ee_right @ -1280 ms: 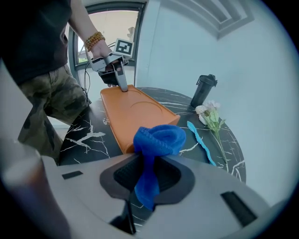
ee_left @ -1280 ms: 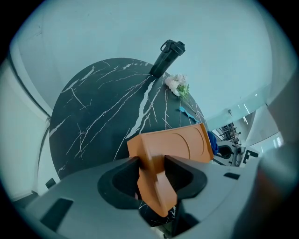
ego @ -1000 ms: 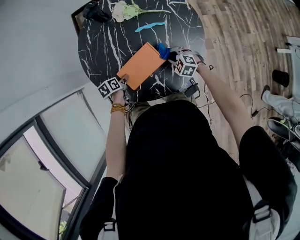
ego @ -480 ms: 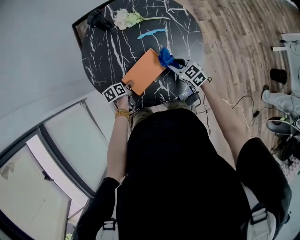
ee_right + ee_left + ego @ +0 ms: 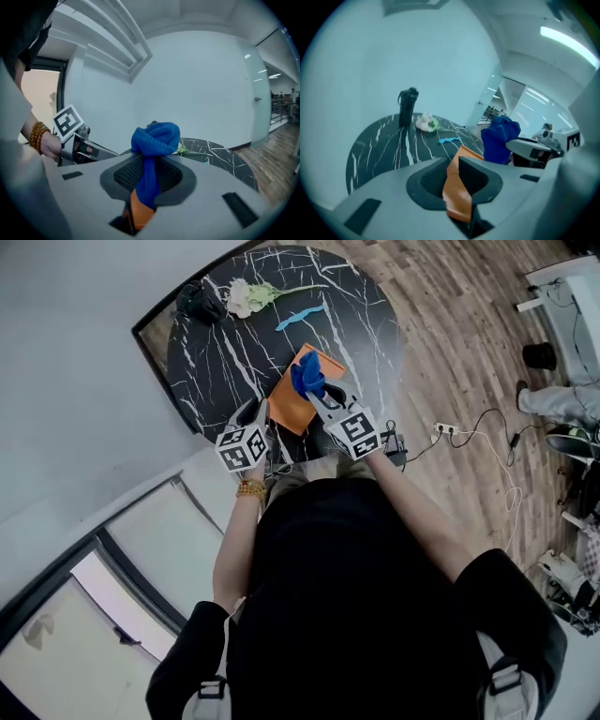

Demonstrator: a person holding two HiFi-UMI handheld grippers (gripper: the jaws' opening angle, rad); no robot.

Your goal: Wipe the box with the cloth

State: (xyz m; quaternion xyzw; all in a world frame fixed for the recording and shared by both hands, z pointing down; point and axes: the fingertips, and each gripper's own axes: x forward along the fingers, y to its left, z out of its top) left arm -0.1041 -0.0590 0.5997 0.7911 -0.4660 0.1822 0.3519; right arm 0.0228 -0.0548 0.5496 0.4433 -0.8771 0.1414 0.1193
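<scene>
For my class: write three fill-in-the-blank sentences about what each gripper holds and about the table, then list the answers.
1. The left gripper is shut on the ____ box.
2. The right gripper pinches a blue ____.
3. White flowers lie on the round ____ table.
Missing words: orange; cloth; black.
Note: the left gripper's jaws have just been closing, with the box between them.

My left gripper (image 5: pixel 457 180) has just been closing its jaws, which pinch the box (image 5: pixel 457 199) by its edge. My right gripper (image 5: pixel 147 177), close beside it, is clamped on the cloth (image 5: pixel 154 138).
</scene>
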